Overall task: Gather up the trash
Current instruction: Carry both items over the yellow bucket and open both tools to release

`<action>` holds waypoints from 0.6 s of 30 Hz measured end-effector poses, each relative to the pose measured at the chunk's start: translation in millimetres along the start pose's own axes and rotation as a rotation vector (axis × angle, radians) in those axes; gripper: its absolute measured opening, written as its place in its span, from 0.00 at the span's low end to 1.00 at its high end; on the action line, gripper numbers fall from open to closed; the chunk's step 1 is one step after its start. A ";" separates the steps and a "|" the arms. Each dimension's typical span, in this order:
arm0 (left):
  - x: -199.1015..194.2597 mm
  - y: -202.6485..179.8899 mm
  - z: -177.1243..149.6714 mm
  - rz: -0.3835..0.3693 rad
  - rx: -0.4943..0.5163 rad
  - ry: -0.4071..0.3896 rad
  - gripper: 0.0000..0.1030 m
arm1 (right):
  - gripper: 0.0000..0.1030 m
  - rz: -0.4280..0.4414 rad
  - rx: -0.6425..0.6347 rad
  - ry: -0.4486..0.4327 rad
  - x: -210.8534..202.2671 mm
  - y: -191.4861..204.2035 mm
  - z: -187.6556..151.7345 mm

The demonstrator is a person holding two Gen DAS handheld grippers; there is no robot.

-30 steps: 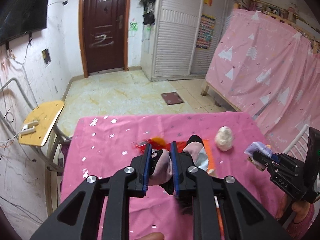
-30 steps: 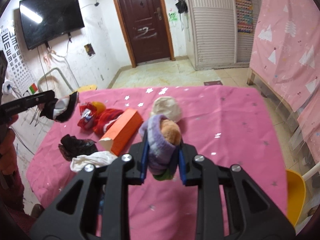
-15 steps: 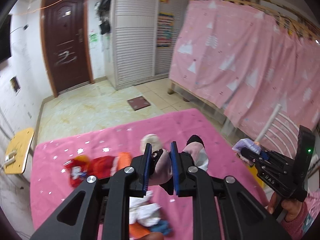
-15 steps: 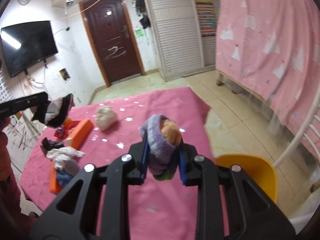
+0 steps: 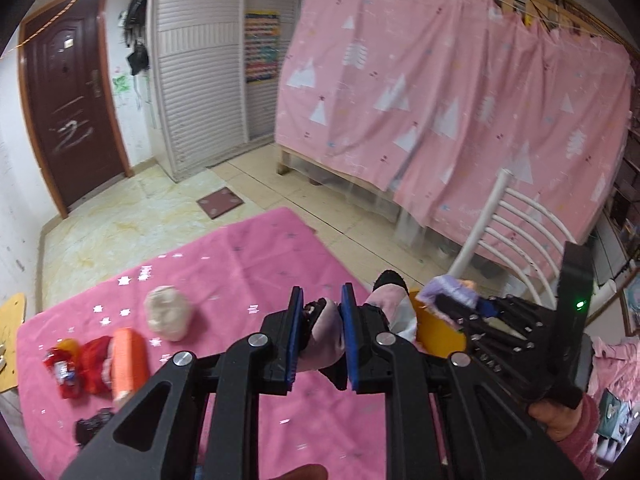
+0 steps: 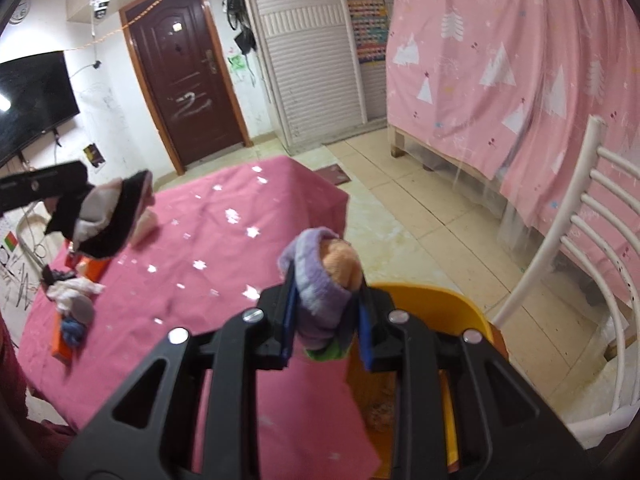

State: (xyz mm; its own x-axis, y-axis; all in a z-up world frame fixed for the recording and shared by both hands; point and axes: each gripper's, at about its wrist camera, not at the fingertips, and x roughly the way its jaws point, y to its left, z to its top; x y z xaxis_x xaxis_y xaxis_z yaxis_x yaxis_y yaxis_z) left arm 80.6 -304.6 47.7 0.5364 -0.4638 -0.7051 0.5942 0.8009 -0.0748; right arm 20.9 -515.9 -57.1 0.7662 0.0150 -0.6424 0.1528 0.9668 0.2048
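On the pink tablecloth [image 5: 248, 264], taking the yellow bin [image 6: 432, 300] at its right-hand edge as the landmark, the leftover scraps are lying farthest from it: a red wrapper [image 5: 80, 364], an orange box [image 5: 127, 360] just beside that, and a small black scrap [image 5: 92, 430] nearer the camera. A pale crumpled wad [image 5: 168, 313] is sitting a little closer to the bin, apart from the box. In the right wrist view a white crumpled tissue [image 6: 74, 290] and a blue bit [image 6: 72, 330] are also resting on the cloth, well away from the bin.

The left gripper [image 5: 320, 340] is hanging above the cloth, between those scraps and the bin, its blue pads pinching a pink-and-black bundle of cloth [image 5: 324, 344] that is bulging out beyond the fingers. The same bundle is showing at the left of the right wrist view [image 6: 108, 216], held in the air over the table.

The right gripper [image 6: 326, 324] is squeezing a lilac fuzzy piece with an orange tuft [image 6: 324, 276], holding it right at the near rim of the bin, over the table's edge. Some brownish debris is lying inside the bin, though it is too blurred to identify.

Beyond the bin a white chair [image 6: 576, 264] is standing, and behind it a pink curtain [image 5: 460, 92] is hanging.
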 end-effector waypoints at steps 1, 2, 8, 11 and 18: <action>6.1 -6.0 1.1 -0.009 0.002 0.012 0.11 | 0.23 -0.003 0.009 0.010 3.0 -6.3 -2.1; 11.5 -11.0 1.7 -0.015 0.005 0.023 0.11 | 0.23 -0.009 0.018 0.018 5.8 -11.9 -4.2; 42.9 -51.8 3.7 -0.053 0.037 0.074 0.11 | 0.31 0.006 0.089 0.087 22.5 -44.1 -16.6; 56.2 -71.3 2.6 -0.068 0.060 0.099 0.11 | 0.31 -0.005 0.116 0.086 22.8 -58.5 -18.7; 85.6 -110.0 -5.0 -0.106 0.097 0.159 0.12 | 0.36 -0.045 0.182 0.055 12.3 -90.2 -22.2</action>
State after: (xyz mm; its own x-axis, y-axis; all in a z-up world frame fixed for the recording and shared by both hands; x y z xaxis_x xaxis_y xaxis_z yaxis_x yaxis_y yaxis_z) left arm 58.2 -430.5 -7.9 0.3705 -0.4717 -0.8002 0.7016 0.7066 -0.0917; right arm 2.7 -597.3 -99.8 0.7217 -0.0085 -0.6921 0.3001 0.9049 0.3017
